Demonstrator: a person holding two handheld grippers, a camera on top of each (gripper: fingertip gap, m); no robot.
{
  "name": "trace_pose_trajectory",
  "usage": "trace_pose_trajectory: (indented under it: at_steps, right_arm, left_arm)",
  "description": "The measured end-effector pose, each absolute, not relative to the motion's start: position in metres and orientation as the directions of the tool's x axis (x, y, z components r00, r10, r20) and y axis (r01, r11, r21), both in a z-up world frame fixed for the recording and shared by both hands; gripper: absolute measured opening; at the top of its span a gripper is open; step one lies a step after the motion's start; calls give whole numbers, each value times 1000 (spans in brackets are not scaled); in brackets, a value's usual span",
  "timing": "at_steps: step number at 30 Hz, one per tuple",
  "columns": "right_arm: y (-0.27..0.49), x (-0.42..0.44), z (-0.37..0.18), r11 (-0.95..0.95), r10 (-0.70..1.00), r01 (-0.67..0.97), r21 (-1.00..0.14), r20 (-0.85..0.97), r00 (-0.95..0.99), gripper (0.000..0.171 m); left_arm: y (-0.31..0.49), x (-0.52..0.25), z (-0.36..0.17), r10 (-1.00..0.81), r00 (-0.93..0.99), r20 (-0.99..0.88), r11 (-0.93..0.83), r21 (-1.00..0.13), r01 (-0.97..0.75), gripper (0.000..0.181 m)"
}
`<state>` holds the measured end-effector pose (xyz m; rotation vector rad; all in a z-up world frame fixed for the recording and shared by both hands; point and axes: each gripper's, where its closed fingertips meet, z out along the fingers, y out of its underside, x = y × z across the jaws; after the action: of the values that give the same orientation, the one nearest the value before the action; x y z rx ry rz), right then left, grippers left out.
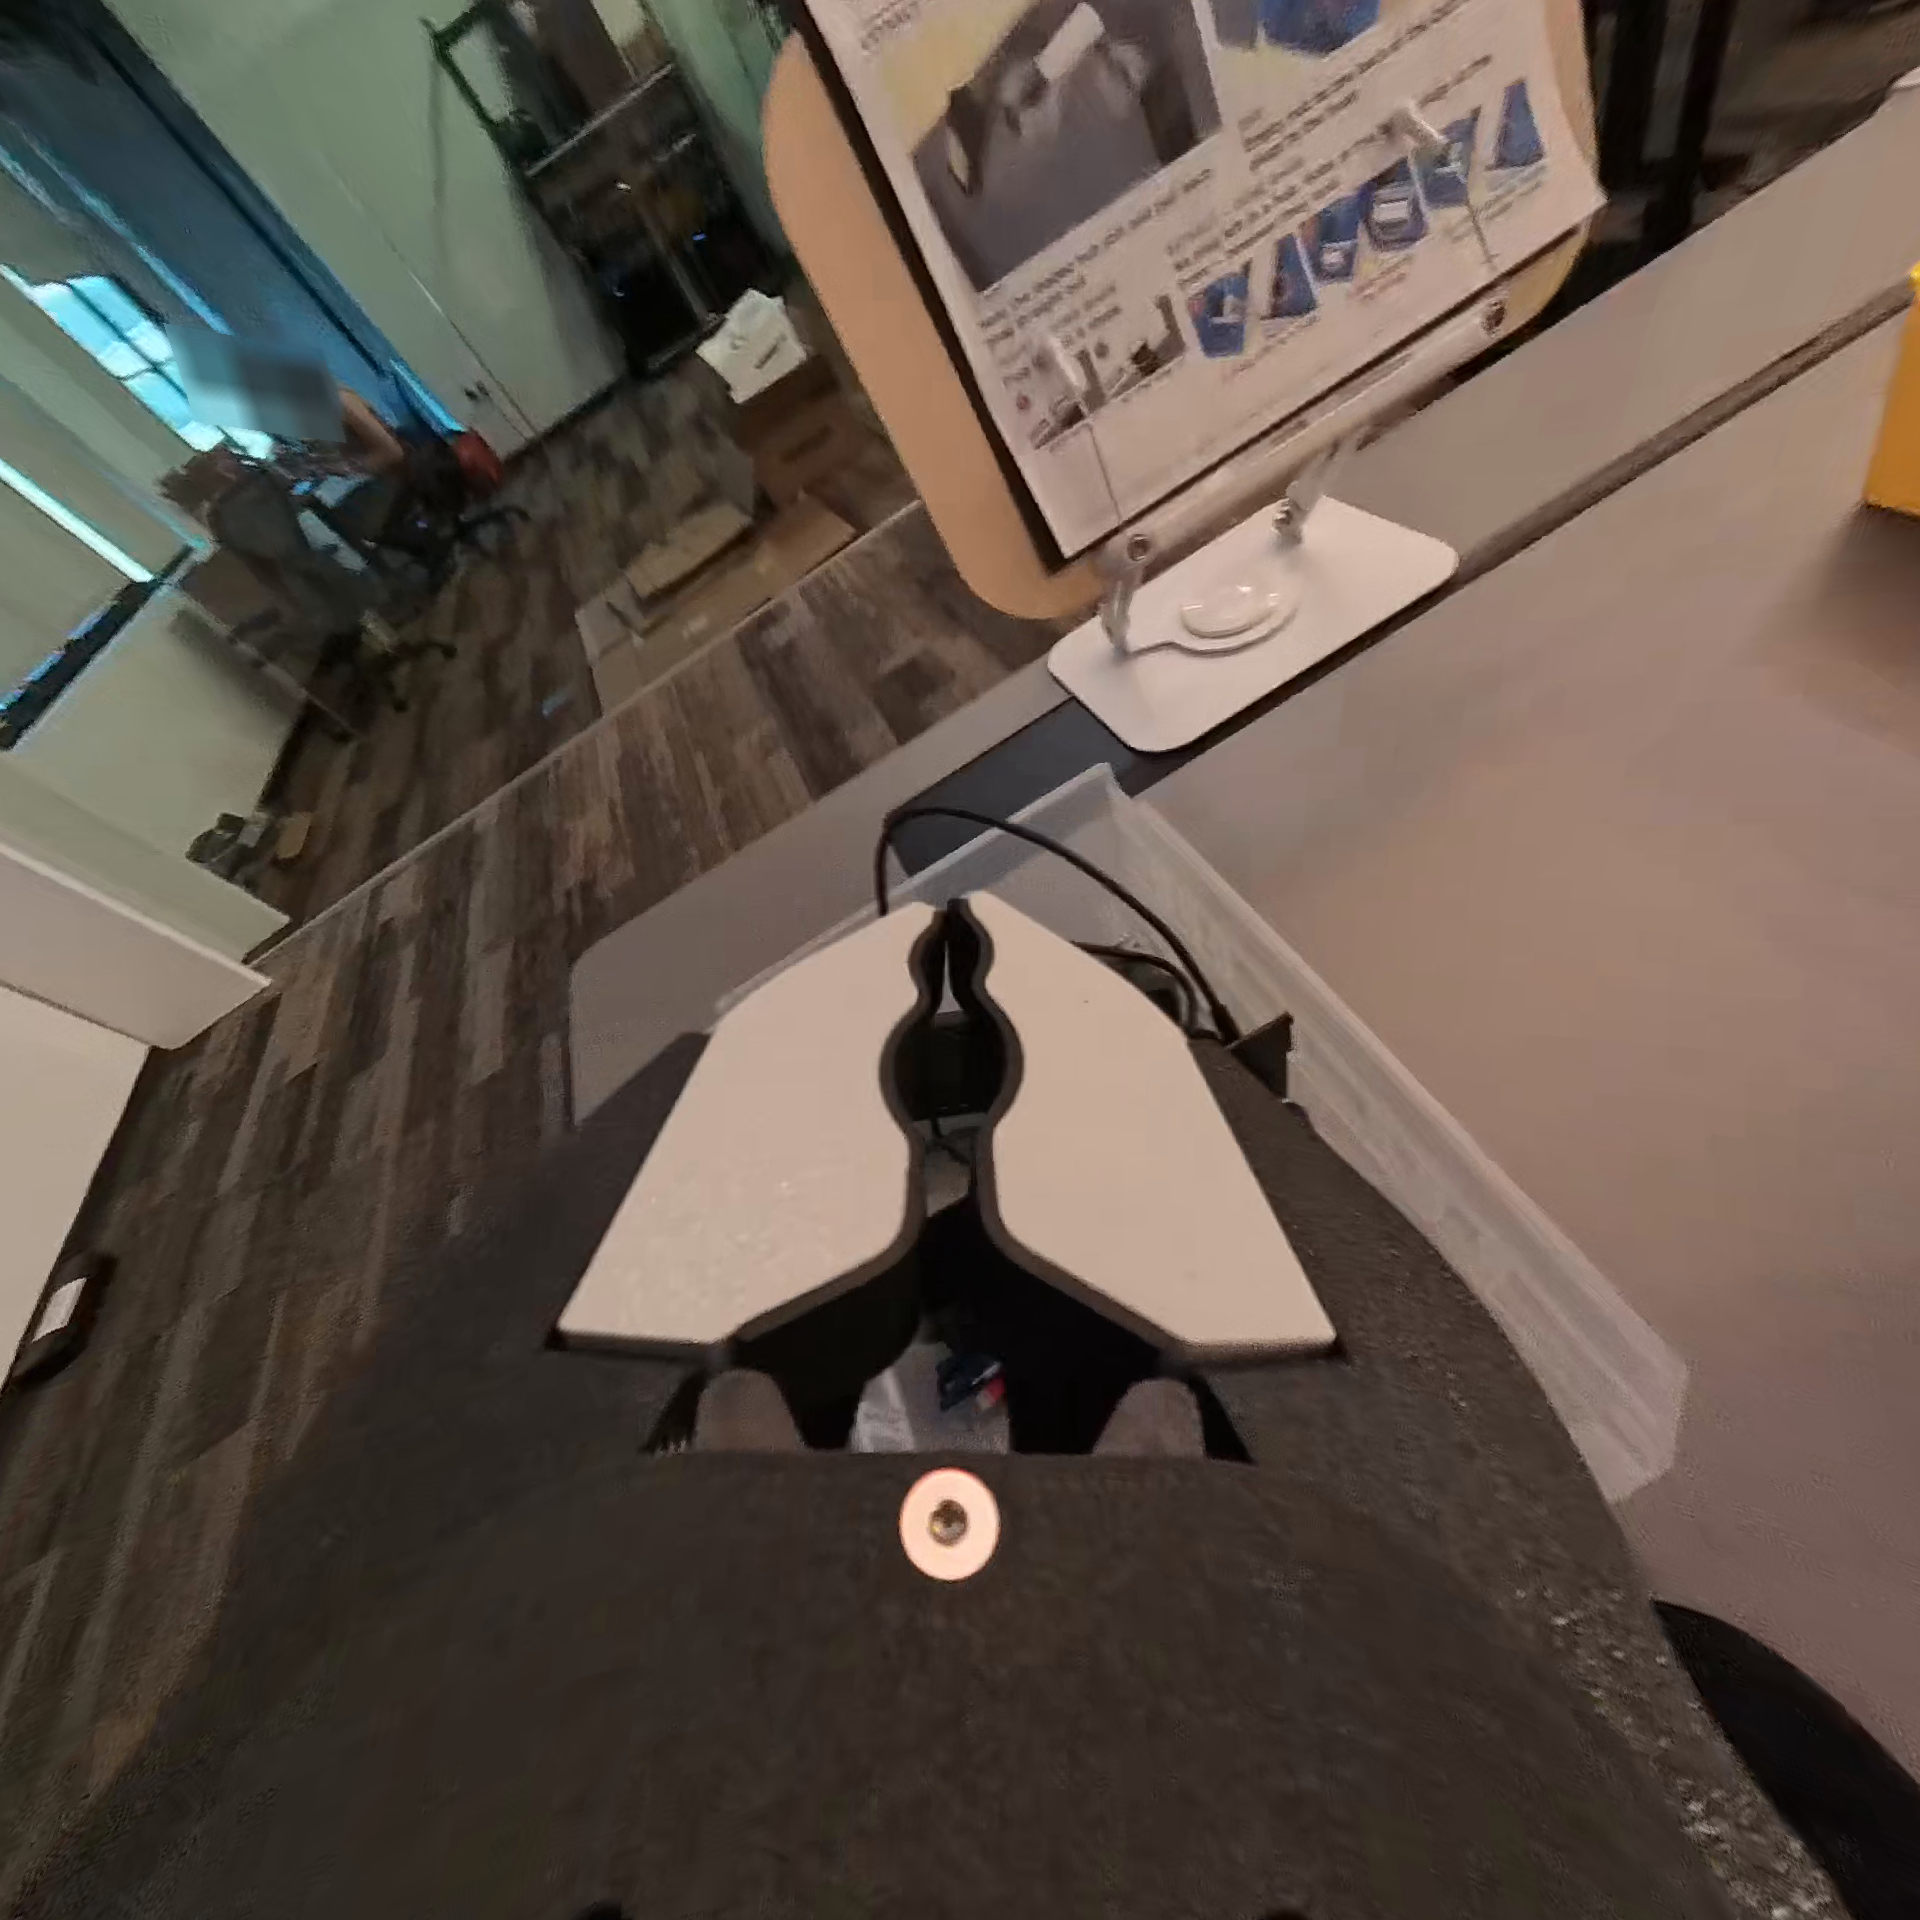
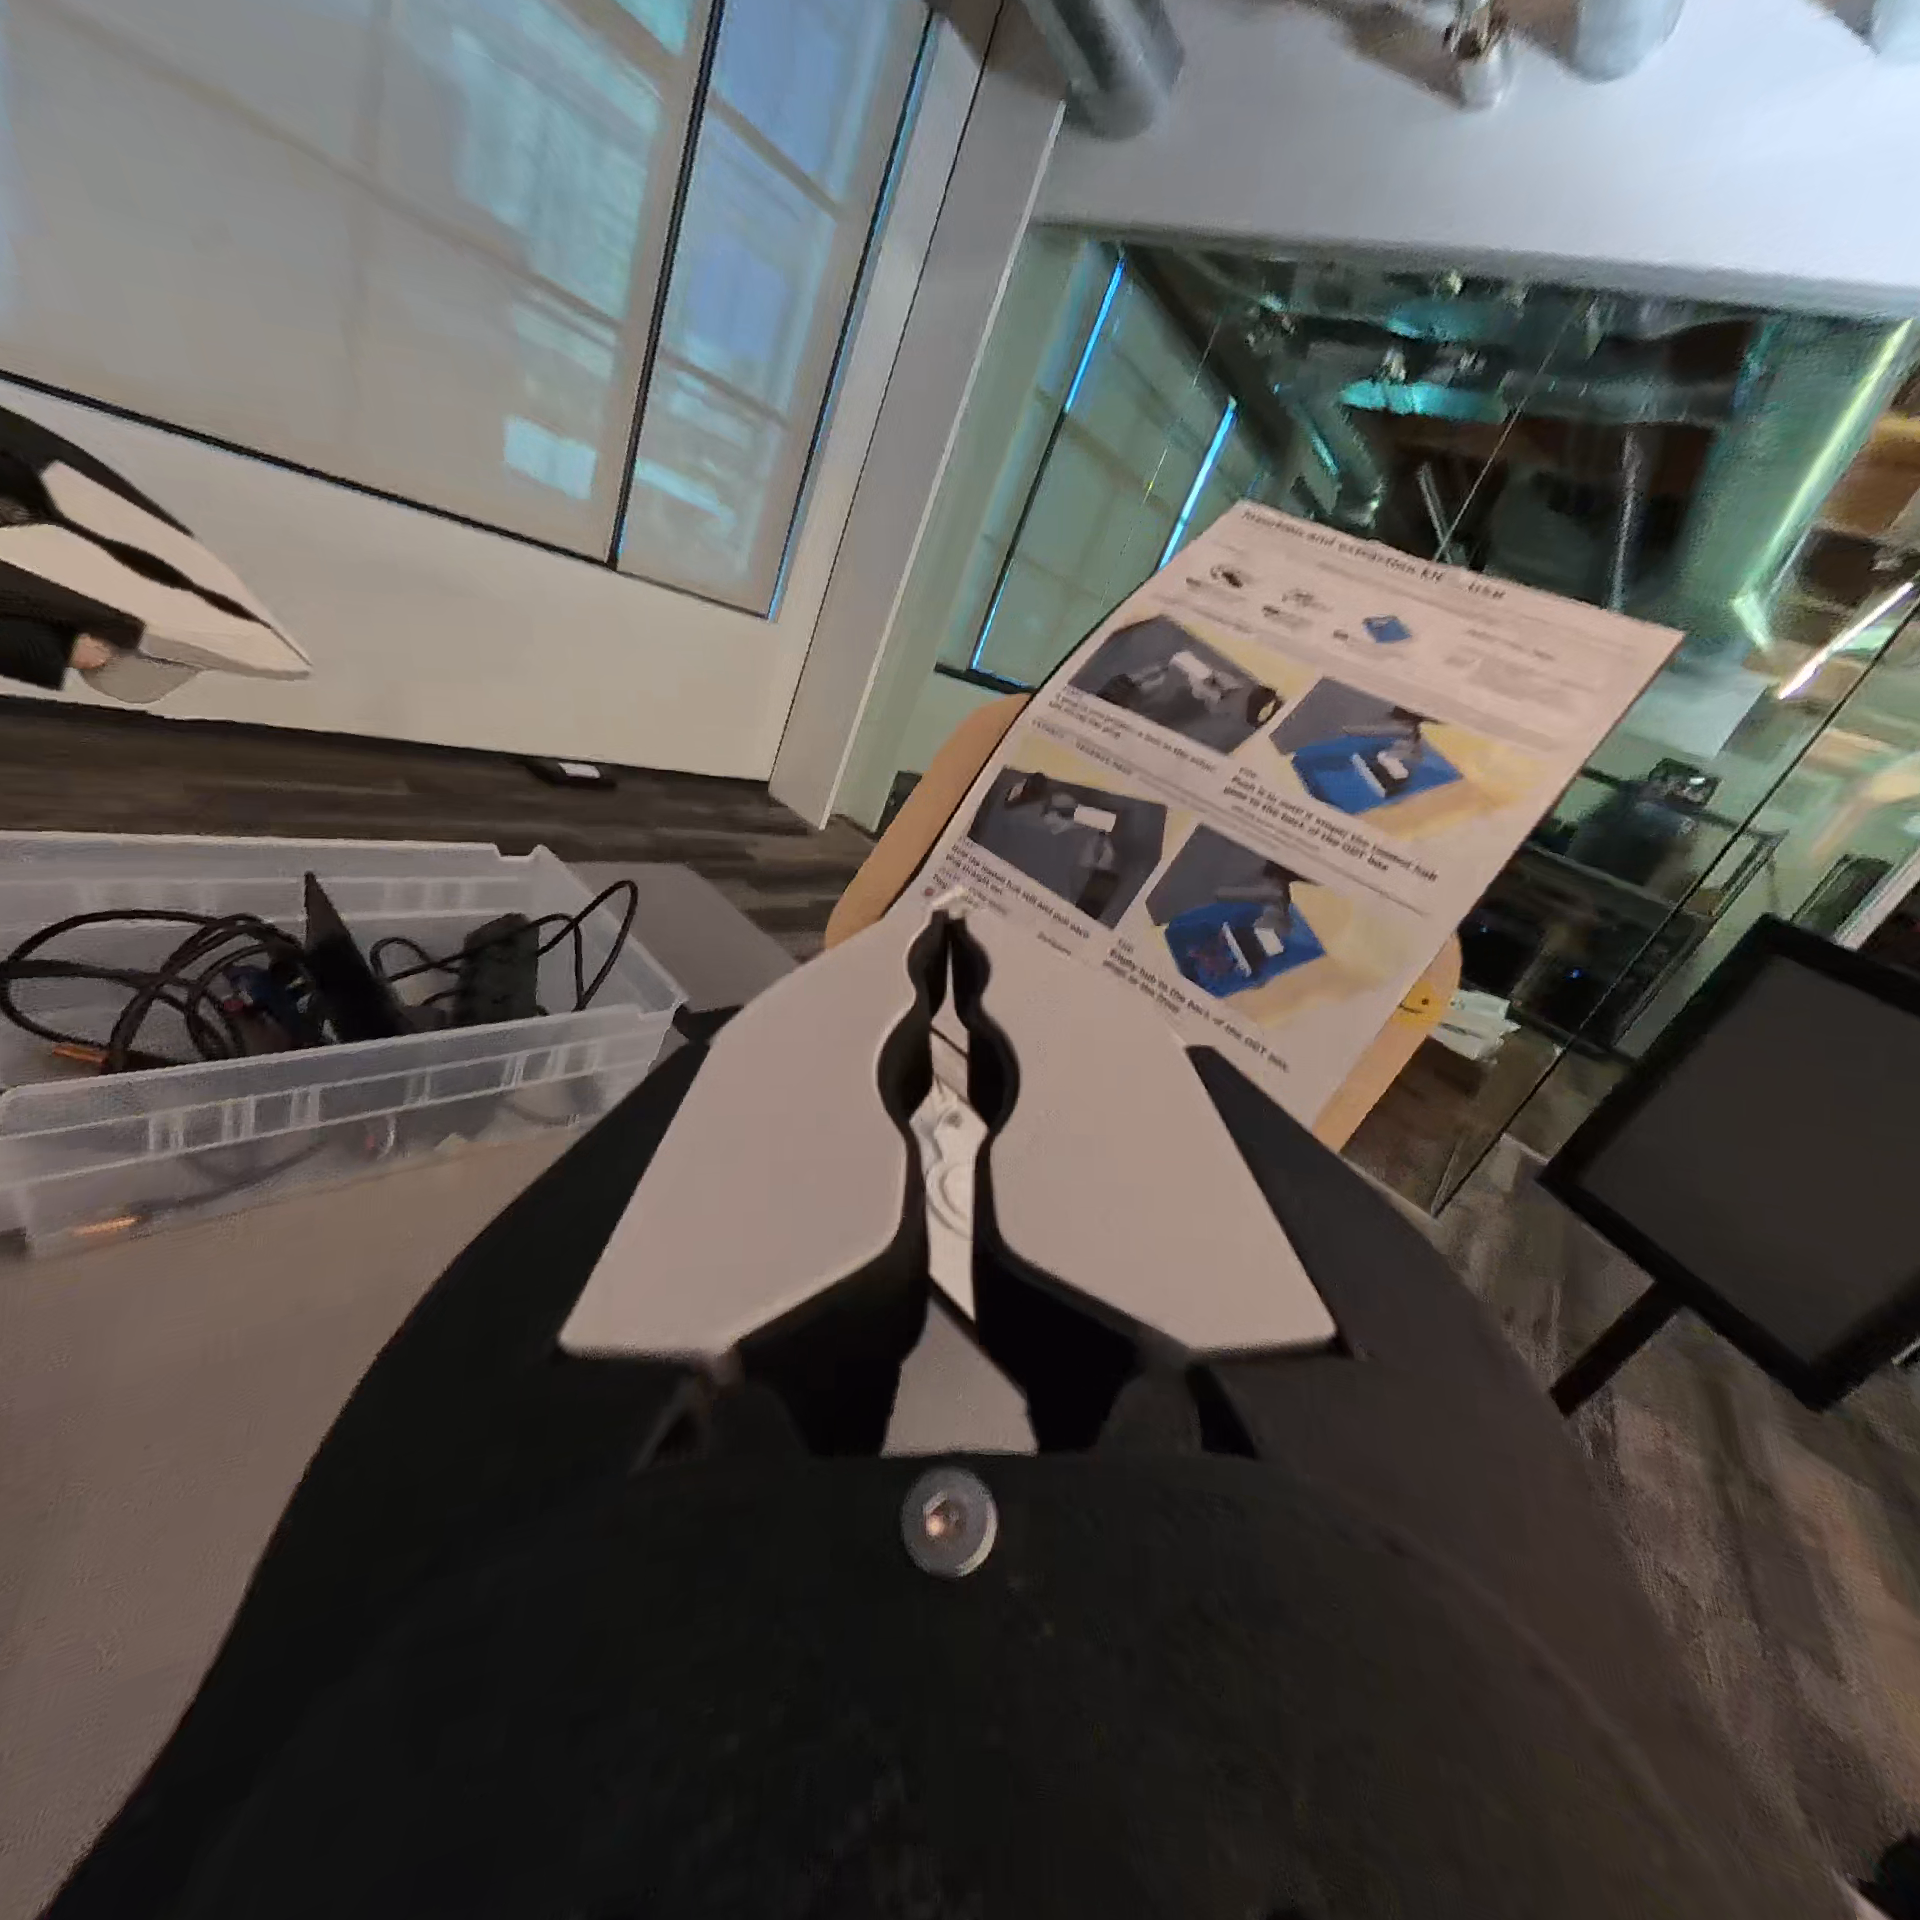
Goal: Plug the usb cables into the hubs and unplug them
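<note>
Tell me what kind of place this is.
Probably an office or lab workspace: a grey table carrying an instruction sheet on a stand, a clear plastic bin of USB cables and hubs, and office chairs at desks across the carpeted floor.

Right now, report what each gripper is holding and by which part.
Nothing is held. The left gripper and right gripper both have their fingers closed on themselves; the cables stay in the clear bin.
</note>
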<state>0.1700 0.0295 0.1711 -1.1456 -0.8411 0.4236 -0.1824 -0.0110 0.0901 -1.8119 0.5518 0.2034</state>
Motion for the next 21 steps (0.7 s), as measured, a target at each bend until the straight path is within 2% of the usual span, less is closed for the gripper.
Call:
trace_pose_trajectory:
  at_steps: [5, 7, 9, 10, 11, 13, 18, 21]
  right_arm:
    - [24, 187, 175, 427, 641, 190, -884, 444, 625, 1]
    - [25, 197, 177, 438, 607, 223, -871, 469, 641, 3]
    - [24, 201, 178, 435, 619, 216, -874, 464, 634, 6]
    - [24, 202, 178, 432, 627, 205, -878, 456, 632, 8]
    - [25, 202, 178, 431, 632, 195, -881, 449, 632, 10]
    - [28, 202, 175, 421, 644, 197, -886, 444, 623, 12]
    - [45, 202, 160, 379, 625, 277, -883, 465, 627, 21]
    - [51, 200, 153, 358, 628, 306, -882, 470, 620, 24]
  left_arm:
    - [3, -155, 73, -431, 789, -438, -177, -816, -550, 0]
    - [19, -161, 57, -492, 708, -506, -213, -719, -662, 8]
    - [36, -177, 35, -549, 608, -573, -265, -571, -777, 13]
    - [41, -187, 22, -594, 567, -571, -304, -493, -815, 5]
    - [42, -194, 7, -652, 533, -539, -340, -420, -841, 4]
    - [40, -203, -10, -724, 506, -469, -375, -349, -859, 8]
    - [38, -205, -5, -774, 473, -421, -335, -362, -870, 23]
    - [21, -197, -2, -814, 491, -311, -353, -406, -843, 27]
